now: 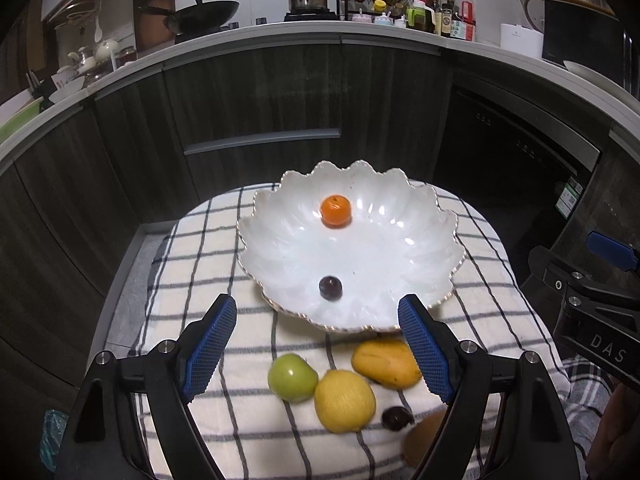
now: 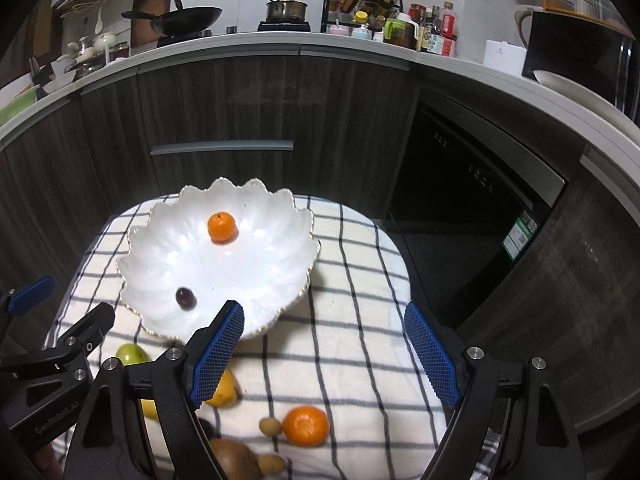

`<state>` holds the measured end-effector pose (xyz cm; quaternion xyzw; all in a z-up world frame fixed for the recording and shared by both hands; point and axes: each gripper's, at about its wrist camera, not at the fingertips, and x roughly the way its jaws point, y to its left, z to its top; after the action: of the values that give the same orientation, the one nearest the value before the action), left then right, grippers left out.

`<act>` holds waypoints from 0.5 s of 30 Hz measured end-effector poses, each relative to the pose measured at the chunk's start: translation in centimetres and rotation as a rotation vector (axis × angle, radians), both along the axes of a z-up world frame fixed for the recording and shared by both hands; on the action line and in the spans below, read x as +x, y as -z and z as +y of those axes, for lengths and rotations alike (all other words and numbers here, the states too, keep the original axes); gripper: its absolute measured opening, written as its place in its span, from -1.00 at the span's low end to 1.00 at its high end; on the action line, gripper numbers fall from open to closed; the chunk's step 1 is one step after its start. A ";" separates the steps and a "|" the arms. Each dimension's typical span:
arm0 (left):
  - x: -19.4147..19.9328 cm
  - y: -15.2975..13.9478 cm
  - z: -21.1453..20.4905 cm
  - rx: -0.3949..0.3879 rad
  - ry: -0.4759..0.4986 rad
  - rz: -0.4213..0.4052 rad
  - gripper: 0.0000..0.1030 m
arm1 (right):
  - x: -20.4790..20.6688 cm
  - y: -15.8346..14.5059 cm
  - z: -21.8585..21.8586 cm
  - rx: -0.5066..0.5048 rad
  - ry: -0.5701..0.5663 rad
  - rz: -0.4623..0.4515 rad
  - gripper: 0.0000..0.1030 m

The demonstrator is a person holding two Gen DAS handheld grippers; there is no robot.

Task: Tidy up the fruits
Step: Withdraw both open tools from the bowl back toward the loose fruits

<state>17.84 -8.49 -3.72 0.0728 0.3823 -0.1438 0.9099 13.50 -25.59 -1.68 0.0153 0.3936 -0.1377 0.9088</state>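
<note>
Both tools stand with jaws wide apart and nothing between the pads: the left tool [image 1: 316,344] hangs over the loose fruit, the right tool [image 2: 324,350] over bare checked cloth [image 2: 352,280]; nearest the right camera, at 6 o'clock, a brown fruit [image 2: 232,460] is cut off by the frame edge and half hidden behind the left finger, so its kind is hard to tell; two small tan fruits [image 2: 270,426] and an orange [image 2: 306,420] lie beside it; under the left tool sit a green apple [image 1: 292,376], a lemon [image 1: 344,400], a mango [image 1: 386,364] partly covered by the right pad, and a dark plum [image 1: 396,418]; at 12 o'clock the white scalloped bowl [image 1: 280,248] holds a second plum [image 1: 331,288] near its front and a small orange [image 1: 336,211] toward its back; beyond, dark cabinets and a kitchen counter [image 1: 280,36] with a wok [image 1: 204,12], a pot and bottles.
</note>
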 end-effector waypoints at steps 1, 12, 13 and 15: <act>-0.4 0.1 -0.1 0.002 0.003 0.000 0.61 | -0.4 0.1 -0.1 0.003 0.002 0.003 0.62; -3.5 1.2 -0.8 0.011 0.023 0.000 0.61 | -3.6 1.8 -0.8 0.026 0.026 0.033 0.62; -3.8 1.3 -1.0 0.009 0.031 -0.001 0.61 | -3.9 1.9 -1.0 0.027 0.028 0.035 0.62; -4.3 1.5 -1.3 0.011 0.044 -0.006 0.61 | -4.5 2.2 -1.3 0.029 0.036 0.040 0.62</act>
<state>13.51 -9.83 -5.19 0.0868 0.3787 -0.1615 0.9072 8.95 -26.92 -3.90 0.0327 0.4135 -0.1489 0.8977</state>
